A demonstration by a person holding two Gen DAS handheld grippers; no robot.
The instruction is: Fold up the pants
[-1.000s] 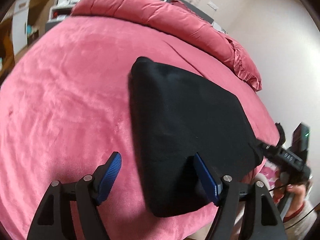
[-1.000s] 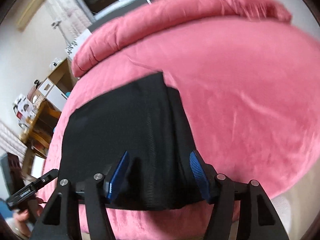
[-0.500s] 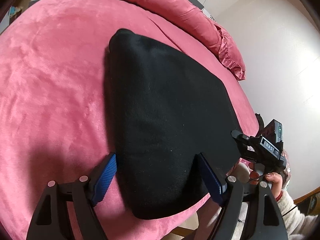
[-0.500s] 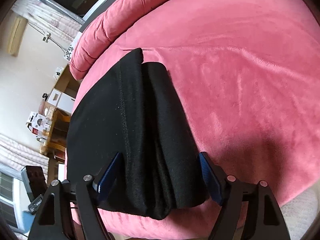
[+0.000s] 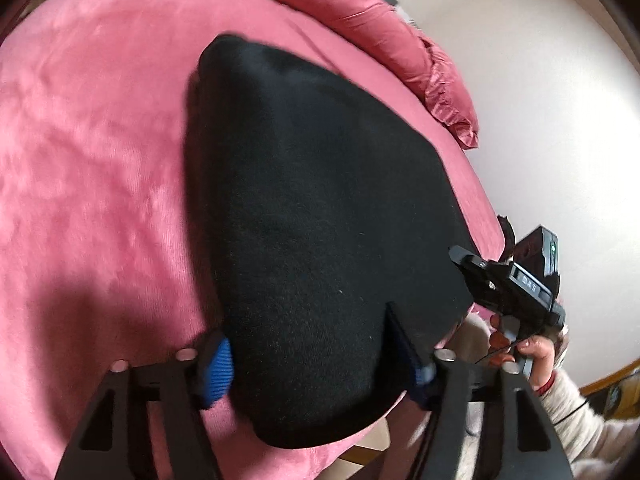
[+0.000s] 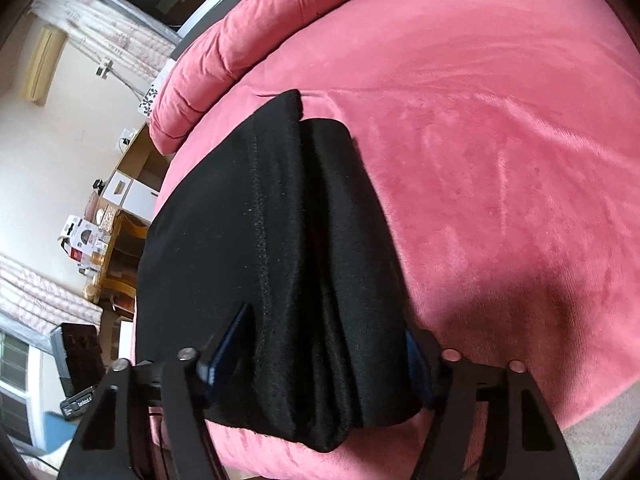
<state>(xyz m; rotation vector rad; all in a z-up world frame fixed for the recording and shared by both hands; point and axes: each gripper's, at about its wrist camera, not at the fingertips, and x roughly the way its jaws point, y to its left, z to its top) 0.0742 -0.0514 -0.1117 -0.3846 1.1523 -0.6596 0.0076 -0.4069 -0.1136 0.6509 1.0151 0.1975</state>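
The black pants (image 5: 320, 220) lie folded in a thick stack on the pink bed (image 5: 92, 184), near its front edge. My left gripper (image 5: 316, 360) is open and straddles the stack's near left corner, one blue pad on each side. My right gripper (image 6: 316, 356) is open and straddles the near right end of the pants (image 6: 280, 240), where the folded layers show. The right gripper also shows in the left wrist view (image 5: 508, 284), held by a hand at the pants' right edge.
A long pink bolster (image 5: 360, 16) runs along the bed's far side. A white wall (image 5: 540, 80) is on the right. Shelves with boxes (image 6: 100, 232) and windows stand to the left of the bed. Beige floor (image 6: 600, 432) lies below the bed's front edge.
Both grippers have moved forward and down over the near end of the folded pants, so the pads now sit on either side of the stack. The pants have not shifted.
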